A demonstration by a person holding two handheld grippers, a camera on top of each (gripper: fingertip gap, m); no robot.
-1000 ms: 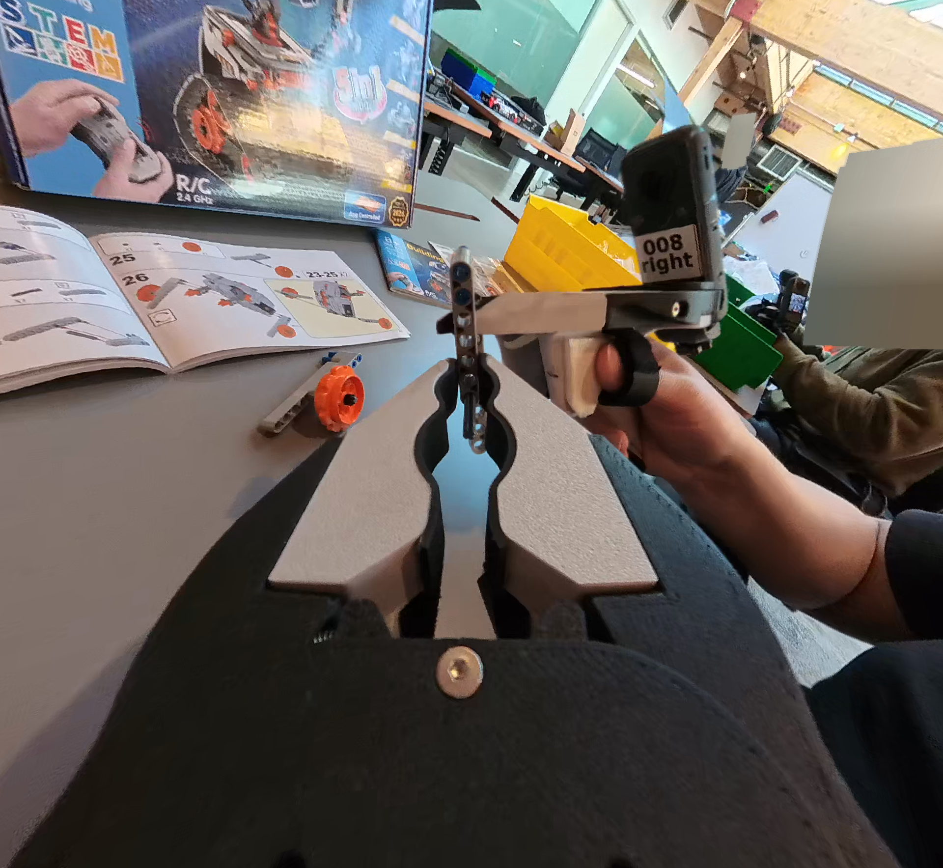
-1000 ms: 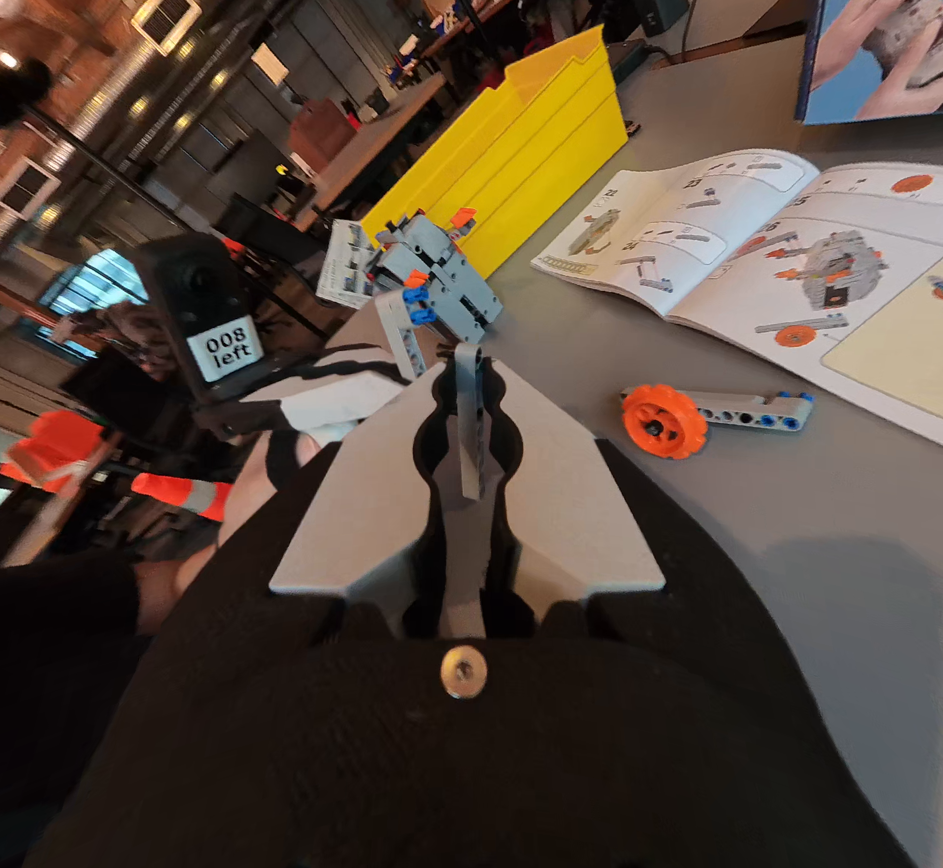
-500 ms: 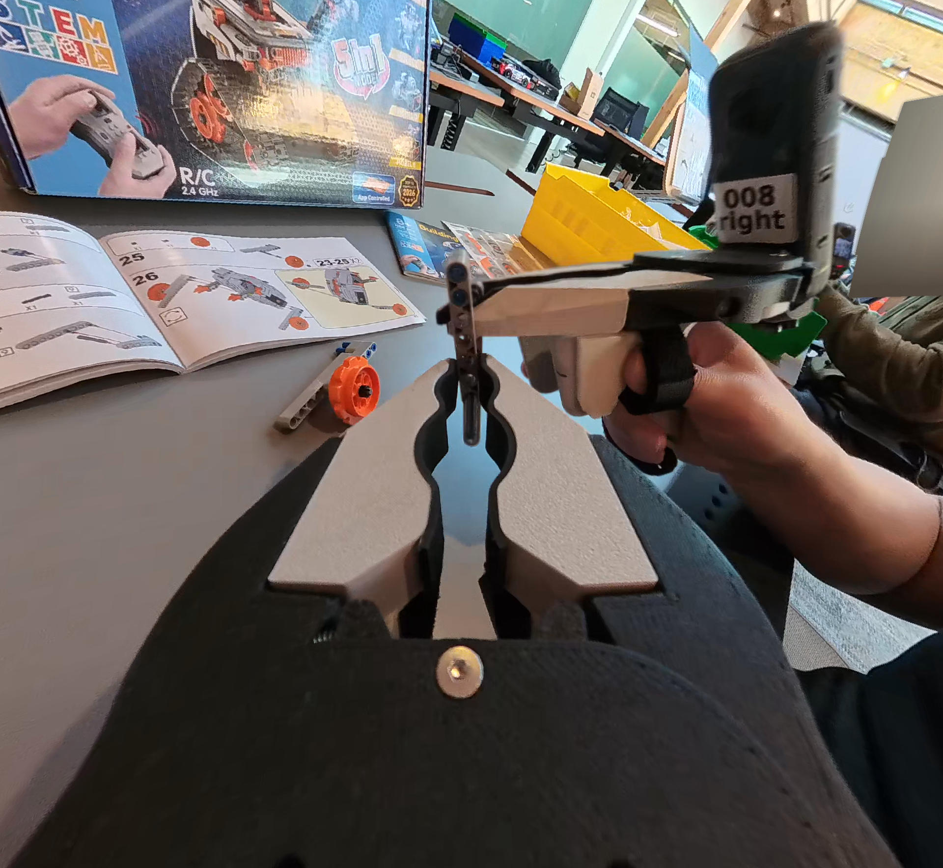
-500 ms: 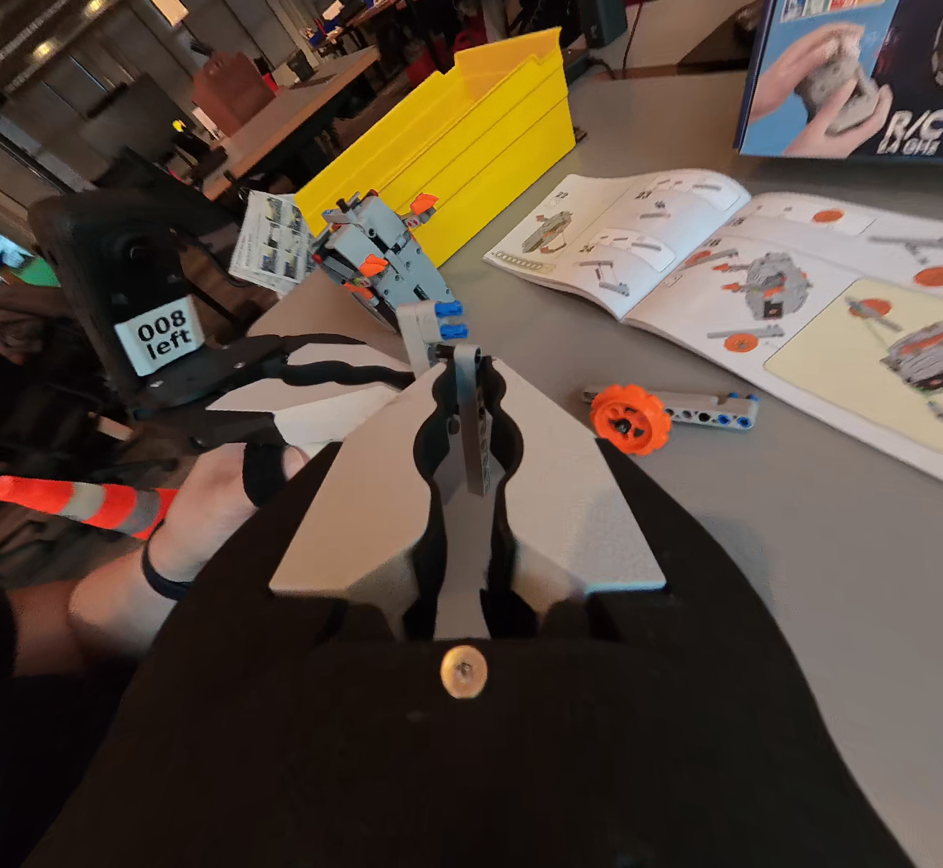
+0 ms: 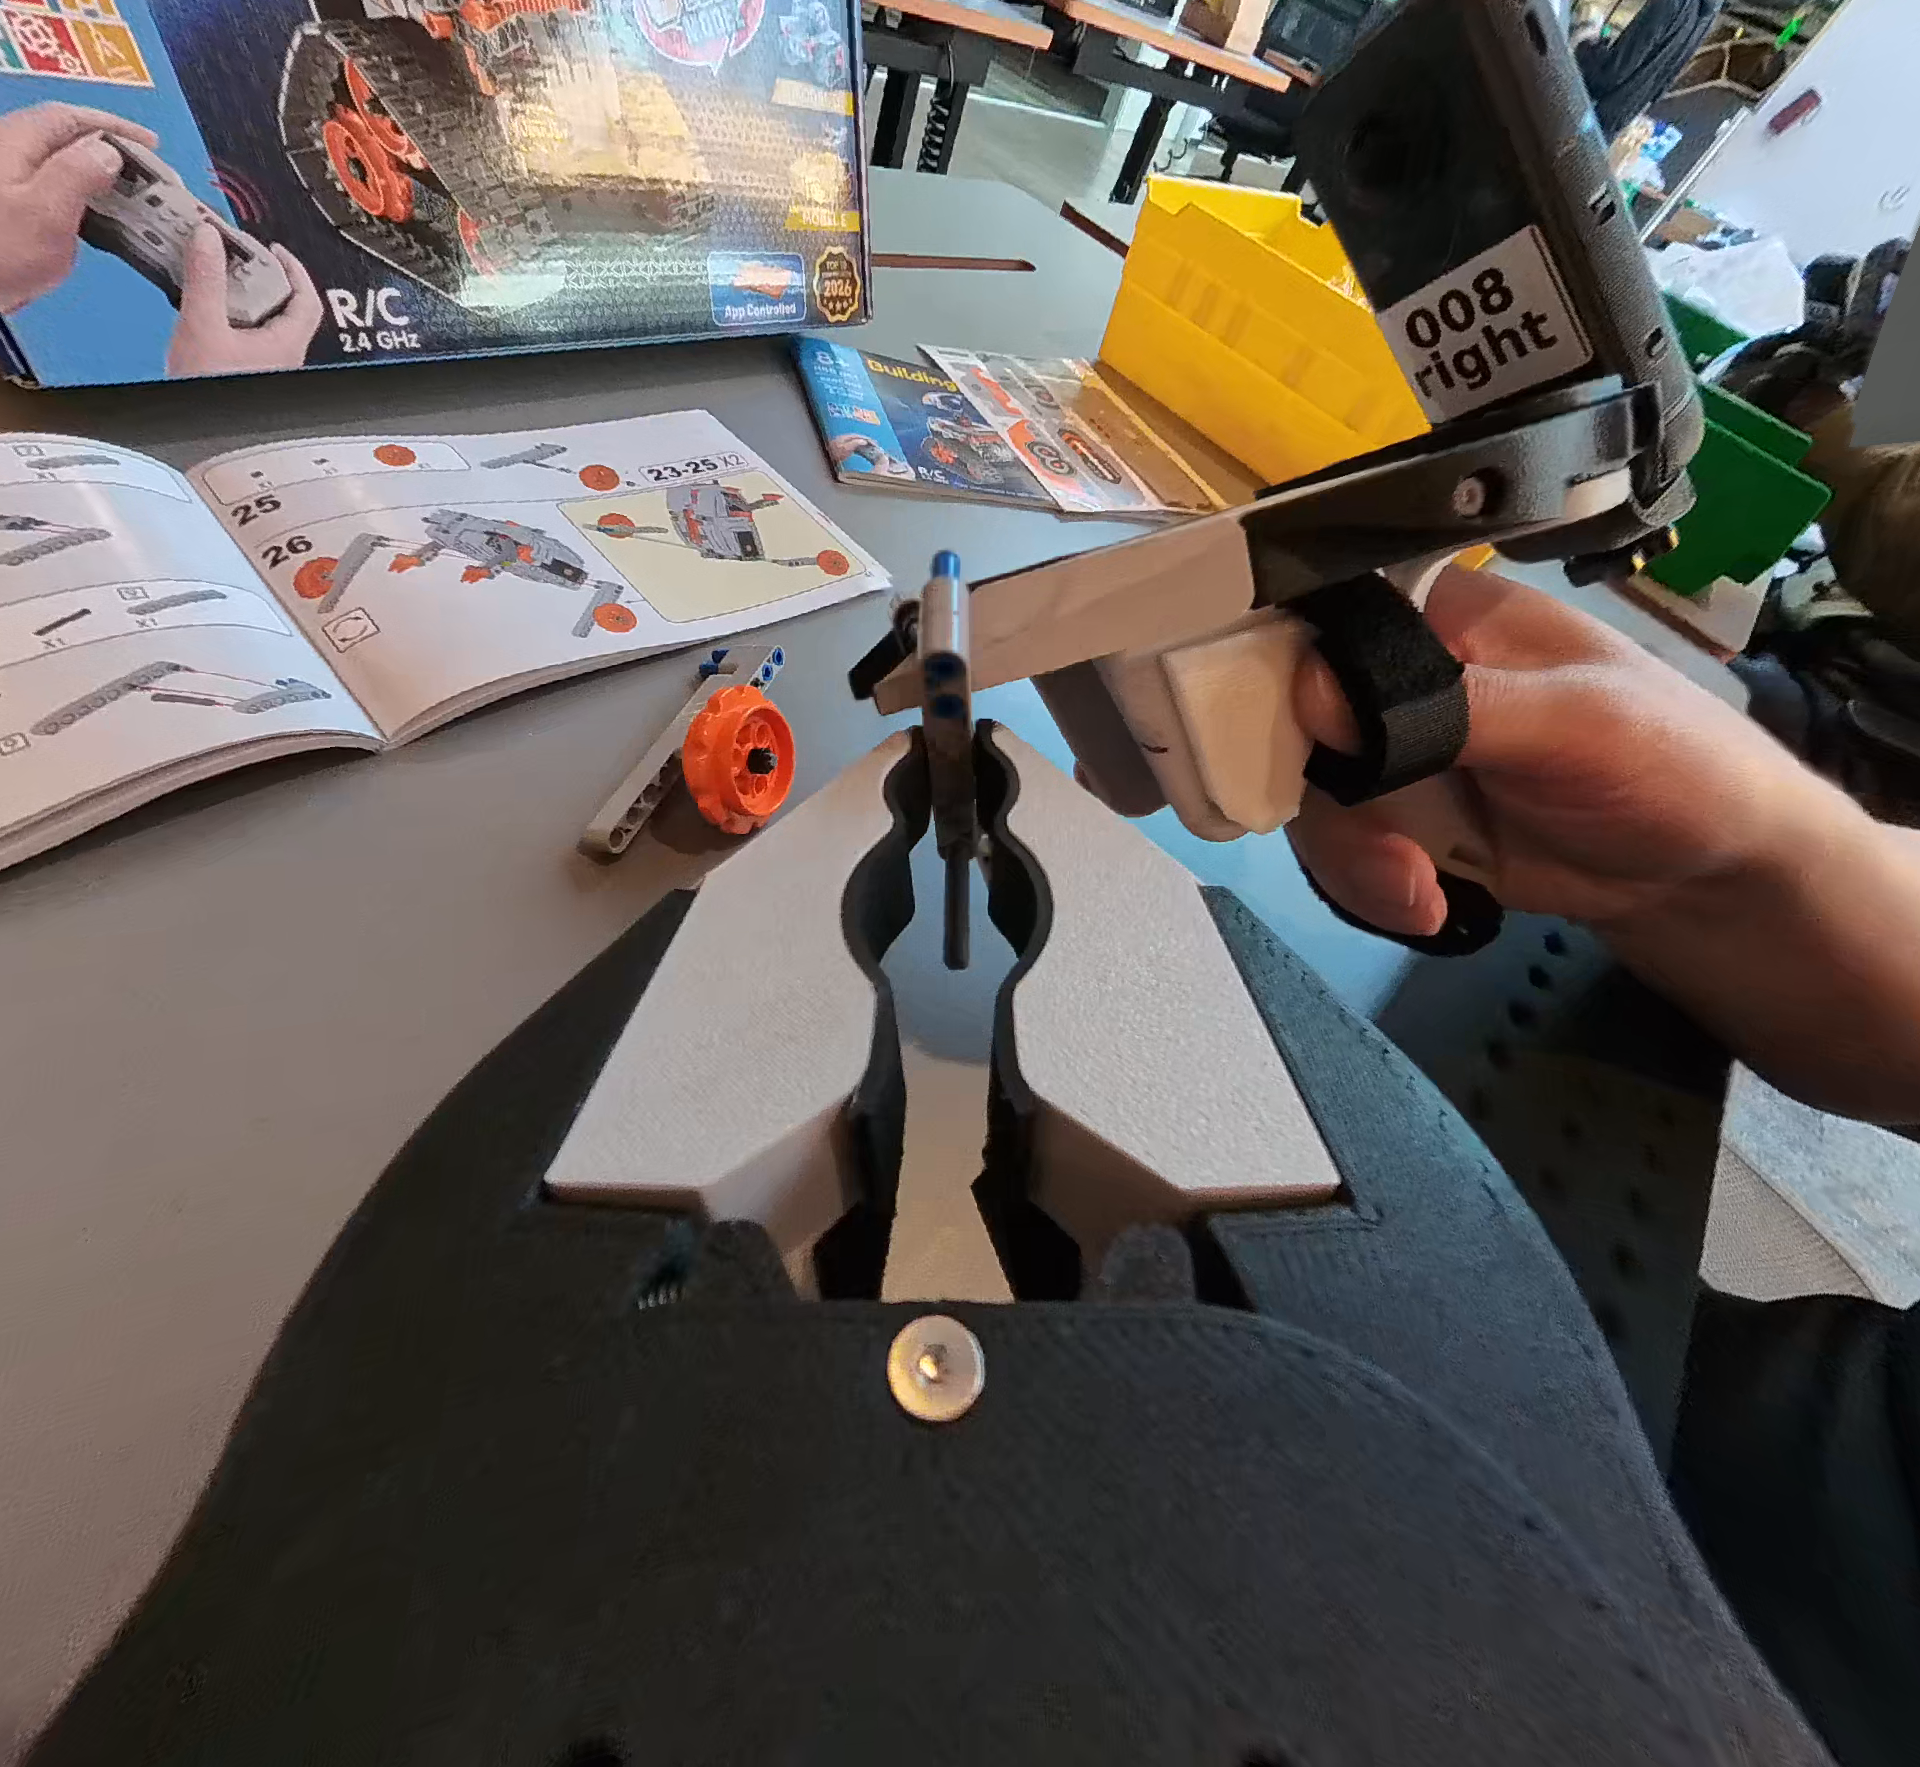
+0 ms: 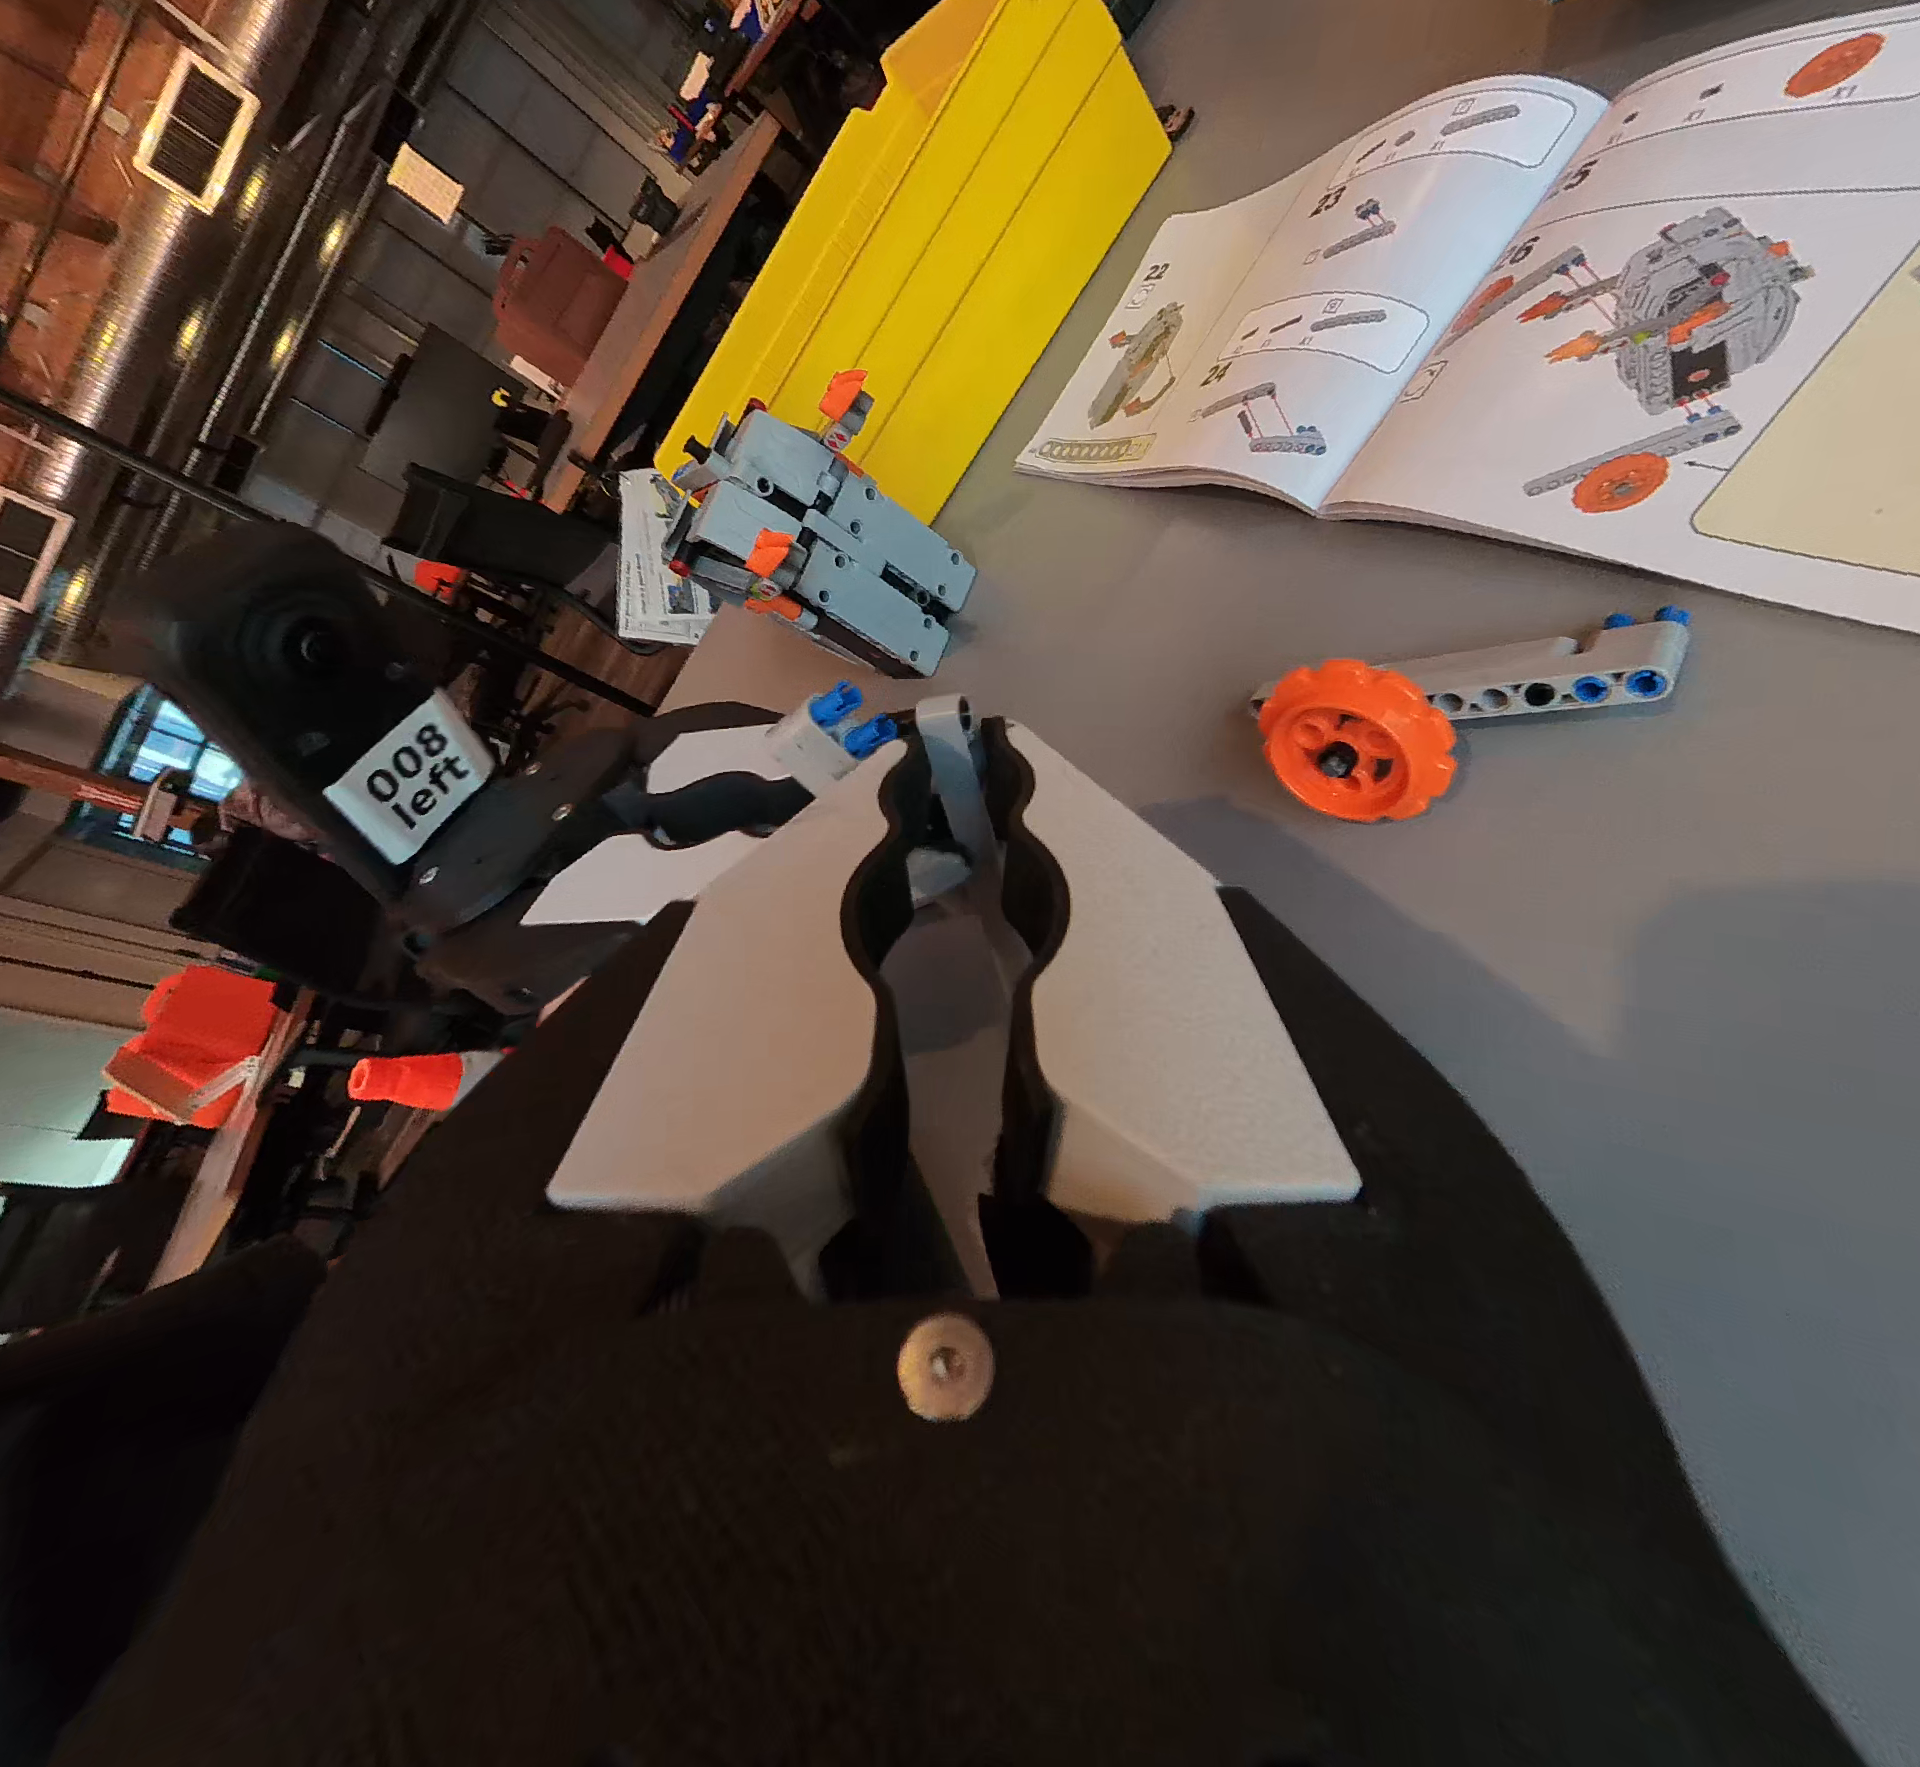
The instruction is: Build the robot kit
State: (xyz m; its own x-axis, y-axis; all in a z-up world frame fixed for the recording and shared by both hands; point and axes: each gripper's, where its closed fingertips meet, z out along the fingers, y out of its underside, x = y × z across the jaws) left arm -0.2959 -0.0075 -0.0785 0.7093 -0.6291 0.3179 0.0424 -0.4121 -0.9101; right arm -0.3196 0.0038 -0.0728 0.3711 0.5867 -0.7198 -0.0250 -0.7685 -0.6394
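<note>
A grey angled toy beam point(image 5: 943, 621) with blue pins point(image 6: 842, 720) is held above the grey table point(image 5: 260, 990). My left gripper point(image 5: 948, 746) is shut on its lower part. My right gripper point(image 5: 904, 668) comes in from the right, held by a hand point(image 5: 1558, 782), and is shut on its upper part. In the right wrist view my right gripper point(image 6: 956, 730) clamps the beam point(image 6: 951, 761), with the left gripper point(image 6: 779, 782) close at its left. A second grey beam with an orange wheel point(image 5: 738, 756) lies on the table just beyond; the right wrist view shows the wheel point(image 6: 1351, 741) too.
An open instruction booklet point(image 5: 416, 574) lies at the left, with a large toy kit box point(image 5: 468, 86) standing behind it. A yellow bin point(image 5: 1236, 335), a green bin point(image 5: 1745, 491) and leaflets point(image 5: 987, 429) are at the right. A grey and orange part-built model point(image 6: 821, 543) sits by the yellow bin point(image 6: 935, 231). Both grippers' tips are roughly 8 centimetres from the wheel point(image 6: 1351, 741). My left wrist view point(image 5: 766, 736) looks at it from another angle.
The right gripper has tilted, its camera end rising, and the beam has turned with it between the left fingers. Both grippers have kept their hold.
</note>
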